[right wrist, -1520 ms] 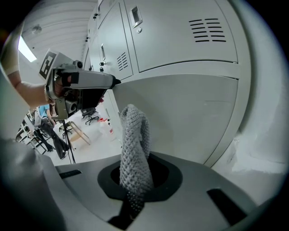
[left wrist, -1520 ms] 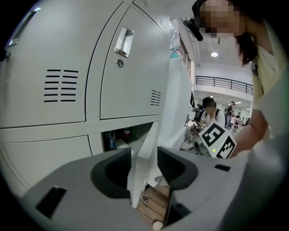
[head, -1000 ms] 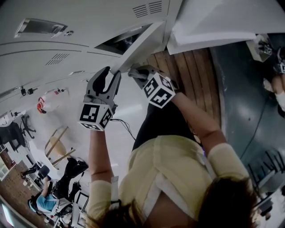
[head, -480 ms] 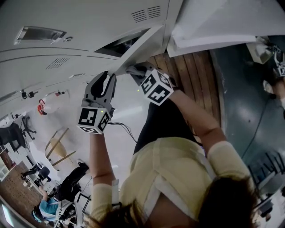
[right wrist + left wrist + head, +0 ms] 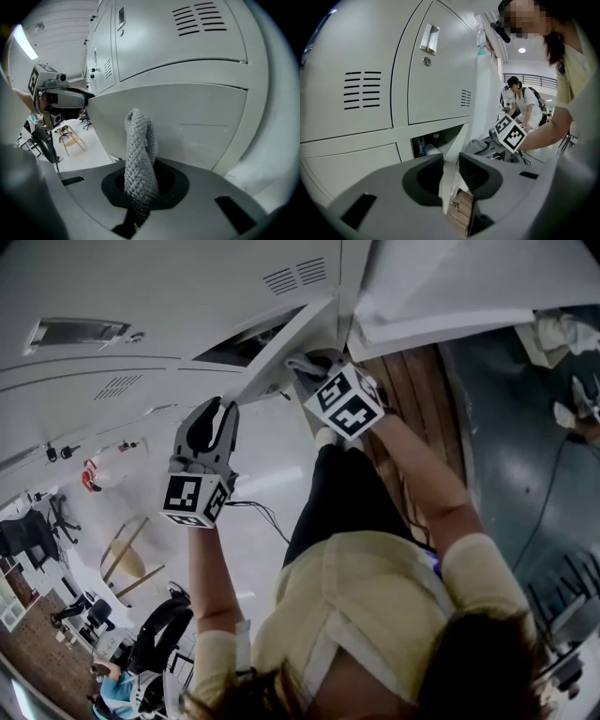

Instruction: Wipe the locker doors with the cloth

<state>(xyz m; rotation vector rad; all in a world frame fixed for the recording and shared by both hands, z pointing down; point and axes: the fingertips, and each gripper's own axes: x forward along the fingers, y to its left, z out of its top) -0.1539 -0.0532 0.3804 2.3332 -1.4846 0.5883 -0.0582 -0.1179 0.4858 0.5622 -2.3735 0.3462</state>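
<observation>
A low grey locker door [image 5: 292,334] stands swung open. My left gripper [image 5: 217,411] is shut on its free edge, and the thin white door edge [image 5: 461,136] fills the gap between the left gripper [image 5: 451,169] jaws. My right gripper [image 5: 311,367] is shut on a grey waffle-knit cloth [image 5: 139,154] that stands up from the right gripper [image 5: 142,185] jaws. The cloth [image 5: 306,361] sits at the open door's face [image 5: 187,117], but contact cannot be told.
Closed locker doors with vents and a recessed handle [image 5: 429,38] fill the wall. Bottles [image 5: 420,146] stand inside the open compartment. Another open door [image 5: 450,287] juts out at upper right over a wooden floor strip [image 5: 412,399]. People [image 5: 520,101] stand behind.
The left jaws have closed onto the door's edge. The right gripper with the cloth has moved up closer to the open door, and the door has swung slightly.
</observation>
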